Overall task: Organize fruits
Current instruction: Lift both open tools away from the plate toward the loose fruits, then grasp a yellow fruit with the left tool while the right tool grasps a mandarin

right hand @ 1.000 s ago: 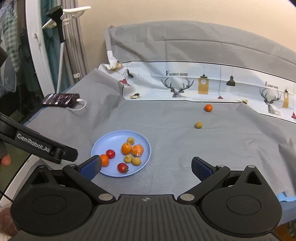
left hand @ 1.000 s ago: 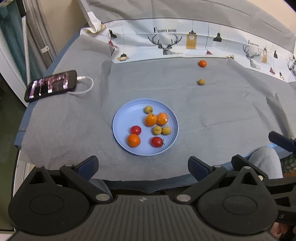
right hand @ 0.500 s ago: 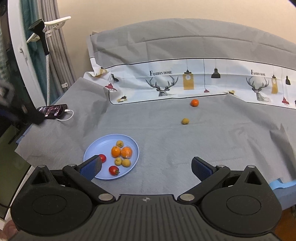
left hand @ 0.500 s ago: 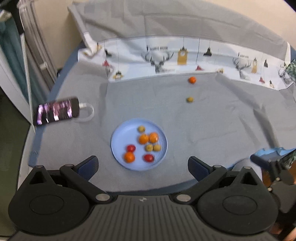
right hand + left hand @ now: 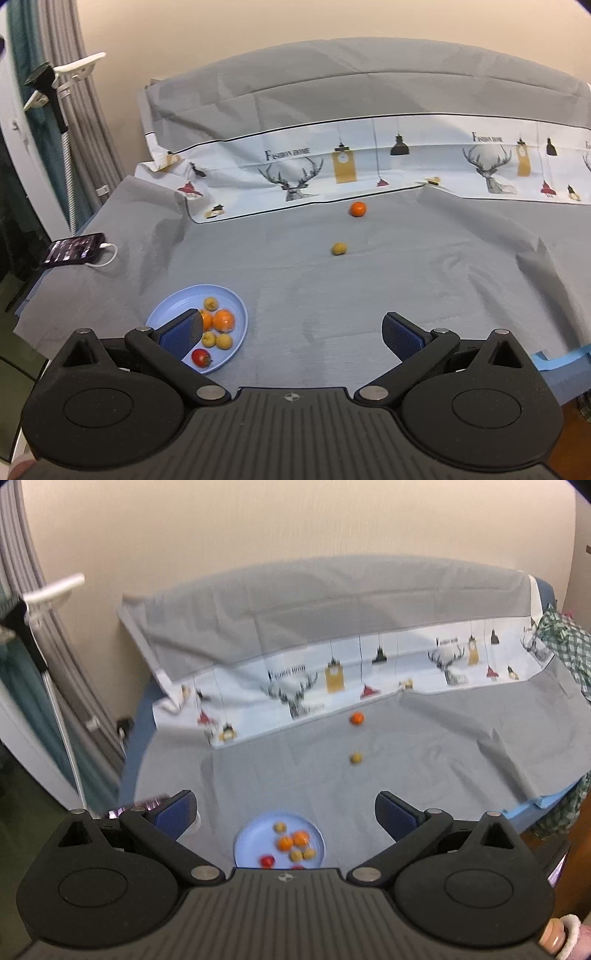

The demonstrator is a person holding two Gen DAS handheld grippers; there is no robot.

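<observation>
**Grey-cloth desk, both tools spread, nothing held**

Grey cloth [image 5: 424,258] covers desk. Your left tool [image 5: 286,808] & right tool [image 5: 293,330]: released, above near edge. Blue plate [image 5: 170,306] w/ fruit near-left. Loose orange fruit [image 5: 357,209] & yellowish fruit [image 5: 338,248] sit apart toward back.

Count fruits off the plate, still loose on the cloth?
2. An orange fruit lies near the printed border of the grey cloth, and a yellow fruit sits just in front of it. Both are apart from the blue plate. None appear hidden.
</observation>
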